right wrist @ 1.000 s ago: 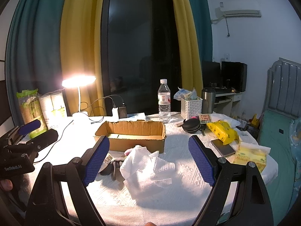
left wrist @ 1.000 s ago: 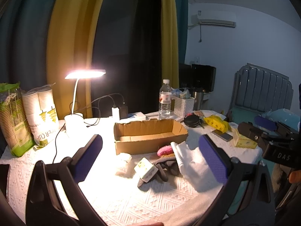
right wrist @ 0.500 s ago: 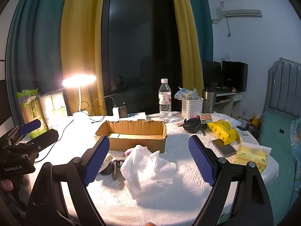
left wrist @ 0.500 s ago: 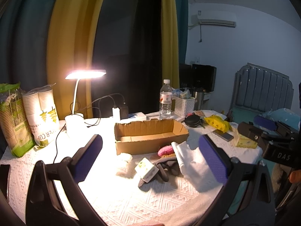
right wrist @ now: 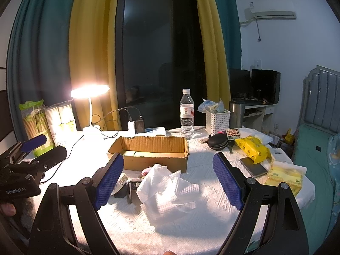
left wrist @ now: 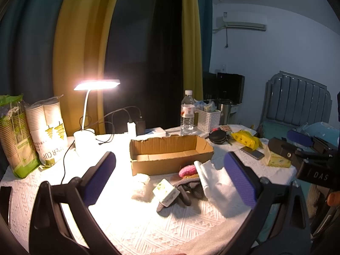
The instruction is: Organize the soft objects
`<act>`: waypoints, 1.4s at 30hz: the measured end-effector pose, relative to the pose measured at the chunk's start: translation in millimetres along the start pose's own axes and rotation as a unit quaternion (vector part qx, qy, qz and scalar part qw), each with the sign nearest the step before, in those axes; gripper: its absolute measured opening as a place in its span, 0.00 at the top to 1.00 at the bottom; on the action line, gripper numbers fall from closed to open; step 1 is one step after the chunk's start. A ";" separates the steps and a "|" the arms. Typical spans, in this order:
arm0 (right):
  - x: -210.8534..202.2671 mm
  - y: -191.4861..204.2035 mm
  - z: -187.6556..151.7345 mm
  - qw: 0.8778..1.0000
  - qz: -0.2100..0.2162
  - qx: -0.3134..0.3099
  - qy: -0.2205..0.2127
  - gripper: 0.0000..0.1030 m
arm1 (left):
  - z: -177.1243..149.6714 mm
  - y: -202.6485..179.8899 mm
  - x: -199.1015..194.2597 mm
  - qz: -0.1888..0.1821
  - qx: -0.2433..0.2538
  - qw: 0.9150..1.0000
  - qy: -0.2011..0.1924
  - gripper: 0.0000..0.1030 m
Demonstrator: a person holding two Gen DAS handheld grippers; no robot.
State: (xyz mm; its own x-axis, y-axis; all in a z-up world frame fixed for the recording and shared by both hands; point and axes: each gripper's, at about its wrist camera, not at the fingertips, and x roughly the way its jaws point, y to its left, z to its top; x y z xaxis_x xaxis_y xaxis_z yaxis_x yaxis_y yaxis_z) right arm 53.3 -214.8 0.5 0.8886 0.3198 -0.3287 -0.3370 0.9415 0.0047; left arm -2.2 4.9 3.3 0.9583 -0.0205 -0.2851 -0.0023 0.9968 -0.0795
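An open cardboard box (left wrist: 170, 155) (right wrist: 148, 152) stands mid-table and looks empty. In front of it lie a crumpled white cloth (left wrist: 221, 182) (right wrist: 170, 191), a pink soft item (left wrist: 187, 171), a dark grey glove (left wrist: 187, 191) with a paper tag (left wrist: 165, 191), and a white fluffy wad (left wrist: 140, 183). My left gripper (left wrist: 170, 178) is open and empty, held above the table's near edge before the pile. My right gripper (right wrist: 167, 180) is open and empty, with the white cloth between its fingers in view.
A lit desk lamp (left wrist: 95, 85), paper cup packs (left wrist: 46, 131), a water bottle (left wrist: 187, 114), a white basket (left wrist: 209, 120), a black round case (right wrist: 217, 142), a yellow packet (right wrist: 252, 147), a phone (right wrist: 254, 166) and a tissue pack (right wrist: 283, 176) ring the table.
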 end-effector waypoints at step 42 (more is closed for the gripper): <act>120.2 -27.2 -53.4 0.988 0.064 -0.014 0.138 0.29 | -75.8 21.4 170.1 0.016 -0.034 0.977 0.208 0.01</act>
State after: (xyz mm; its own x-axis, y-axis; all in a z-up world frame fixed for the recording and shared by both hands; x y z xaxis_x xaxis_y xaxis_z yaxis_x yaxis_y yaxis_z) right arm 152.7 -207.6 -89.6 0.7209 0.3918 -0.5717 -0.4536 0.8904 0.0383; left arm 139.1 16.9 -119.3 0.7578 -0.0334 -0.6517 -0.0627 0.9903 -0.1238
